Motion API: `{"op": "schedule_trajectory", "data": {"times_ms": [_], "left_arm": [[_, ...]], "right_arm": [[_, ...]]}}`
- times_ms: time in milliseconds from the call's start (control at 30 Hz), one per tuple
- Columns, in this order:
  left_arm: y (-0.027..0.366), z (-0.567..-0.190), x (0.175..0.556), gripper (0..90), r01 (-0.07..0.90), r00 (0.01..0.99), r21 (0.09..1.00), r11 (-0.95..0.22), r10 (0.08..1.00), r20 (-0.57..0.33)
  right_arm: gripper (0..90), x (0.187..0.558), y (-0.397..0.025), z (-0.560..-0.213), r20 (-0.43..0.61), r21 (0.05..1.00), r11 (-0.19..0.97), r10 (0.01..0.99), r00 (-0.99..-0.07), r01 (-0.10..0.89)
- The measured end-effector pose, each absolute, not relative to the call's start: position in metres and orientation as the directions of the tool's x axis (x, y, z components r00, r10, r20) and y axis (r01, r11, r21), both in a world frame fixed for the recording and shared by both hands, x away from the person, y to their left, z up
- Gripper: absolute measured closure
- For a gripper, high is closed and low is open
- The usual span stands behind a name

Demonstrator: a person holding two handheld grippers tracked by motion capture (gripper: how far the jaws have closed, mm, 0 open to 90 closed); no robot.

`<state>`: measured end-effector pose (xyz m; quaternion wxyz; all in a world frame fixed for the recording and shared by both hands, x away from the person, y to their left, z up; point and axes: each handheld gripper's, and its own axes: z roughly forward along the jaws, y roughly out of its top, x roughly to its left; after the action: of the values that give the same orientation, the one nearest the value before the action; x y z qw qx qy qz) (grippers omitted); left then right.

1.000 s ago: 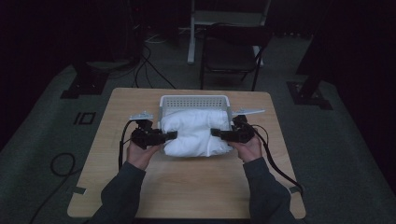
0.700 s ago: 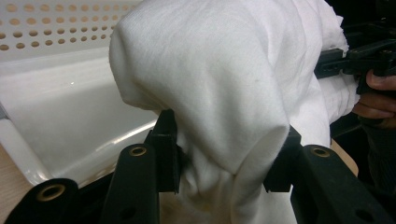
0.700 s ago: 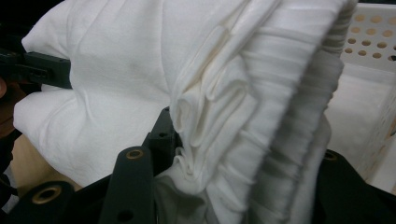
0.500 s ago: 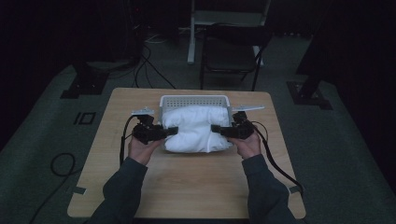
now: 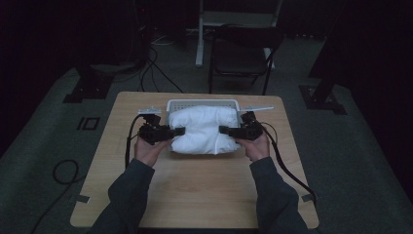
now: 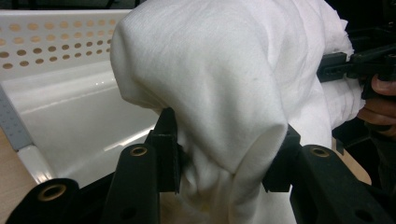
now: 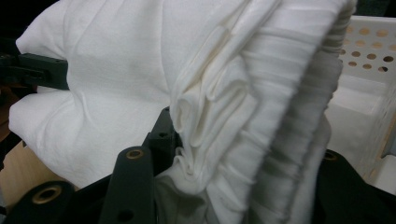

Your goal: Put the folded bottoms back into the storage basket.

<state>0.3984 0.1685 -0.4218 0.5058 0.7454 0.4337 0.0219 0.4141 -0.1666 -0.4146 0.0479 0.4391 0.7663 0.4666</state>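
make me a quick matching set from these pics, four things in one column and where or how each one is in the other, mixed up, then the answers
Things:
1. white cloth bundle
2. white perforated basket
3. left claw
4. folding chair

Places or states:
A. on the floor beyond the table's far edge
B. held from both ends, between the two claws
C. shut on the cloth's left end
D. at the table's far edge, behind the cloth

Pairs: 1-B, 2-D, 3-C, 4-A
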Motion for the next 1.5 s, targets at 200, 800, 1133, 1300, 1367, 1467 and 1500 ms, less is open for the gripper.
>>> {"op": "schedule_trajectory", "data": {"times_ms": [200, 800, 1133, 1300, 1367, 1467, 1500], "left_arm": [[0.167, -0.423, 0.407, 57.6, 0.63, 0.614, 0.768, -0.111, 0.677, -0.406], [0.163, -0.42, 0.428, 57.8, 0.624, 0.603, 0.773, -0.112, 0.699, -0.385], [0.162, -0.42, 0.438, 57.9, 0.63, 0.593, 0.769, -0.109, 0.706, -0.386], [0.163, -0.417, 0.443, 57.8, 0.626, 0.593, 0.772, -0.109, 0.71, -0.38], [0.164, -0.417, 0.445, 57.8, 0.627, 0.59, 0.772, -0.104, 0.71, -0.385], [0.165, -0.418, 0.448, 57.9, 0.629, 0.588, 0.77, -0.106, 0.713, -0.382], [0.165, -0.417, 0.449, 57.9, 0.629, 0.586, 0.77, -0.103, 0.714, -0.383]], "right_arm": [[54.4, 0.421, -0.165, -0.415, 0.33, 0.753, 0.18, 0.729, -0.6, 0.633], [54.6, 0.44, -0.163, -0.415, 0.33, 0.746, 0.158, 0.756, -0.566, 0.647], [54.7, 0.45, -0.162, -0.416, 0.333, 0.74, 0.149, 0.766, -0.55, 0.656], [54.6, 0.453, -0.162, -0.415, 0.34, 0.739, 0.139, 0.768, -0.543, 0.66], [54.6, 0.455, -0.161, -0.415, 0.347, 0.738, 0.132, 0.767, -0.54, 0.662], [54.7, 0.458, -0.159, -0.414, 0.342, 0.738, 0.136, 0.77, -0.539, 0.661], [54.7, 0.458, -0.159, -0.414, 0.343, 0.738, 0.133, 0.771, -0.537, 0.662]]}}
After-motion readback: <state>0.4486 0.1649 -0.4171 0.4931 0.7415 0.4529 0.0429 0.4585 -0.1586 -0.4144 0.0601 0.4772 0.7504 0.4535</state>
